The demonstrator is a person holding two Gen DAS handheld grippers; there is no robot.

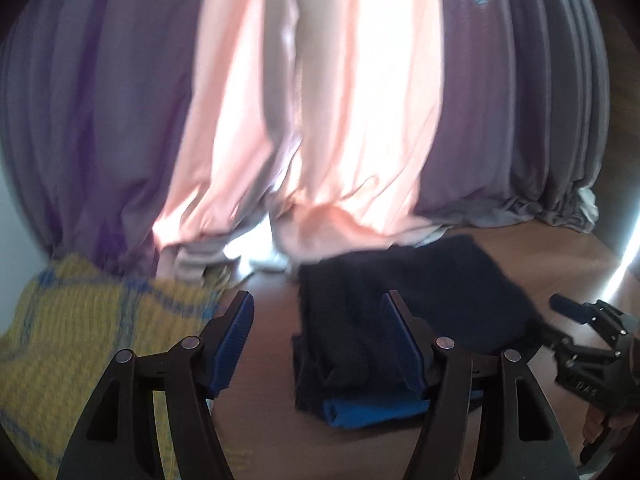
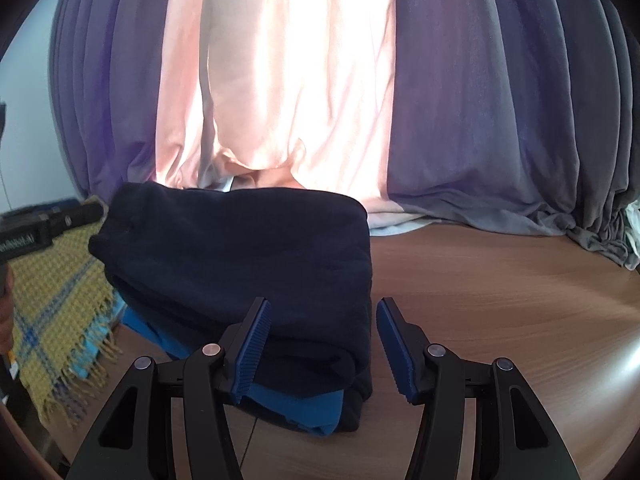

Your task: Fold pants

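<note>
- The pants (image 2: 240,264), dark navy and fleecy, lay folded into a thick, squarish bundle on the wooden table (image 2: 500,300), with a bright blue layer (image 2: 296,404) showing at the near bottom edge.
- The right gripper (image 2: 324,344) stood with its jaws apart and nothing pinched; the bundle's near right corner sat just ahead of and between the blue pads (image 2: 252,348).
- The left gripper (image 1: 320,344) was likewise open and empty, the bundle's left edge lying ahead of its right jaw and bare table ahead of its left.
- By the look of it the fabric was soft, limp and light, with a napped surface that should not slip; the stacked layers would likely slide apart if only the top one were taken.
- A hold would be best taken at a thick folded edge or corner, pinching all layers at once.
- The table seemed smooth and level, so the bundle could be slid.
- To the left of the jaws lay a yellow and blue woven cloth (image 2: 60,300) with a fringe.
- Behind the bundle hung curtains (image 2: 280,80), pink in the middle and purple-grey at the sides, their hems pooling on the table.
</note>
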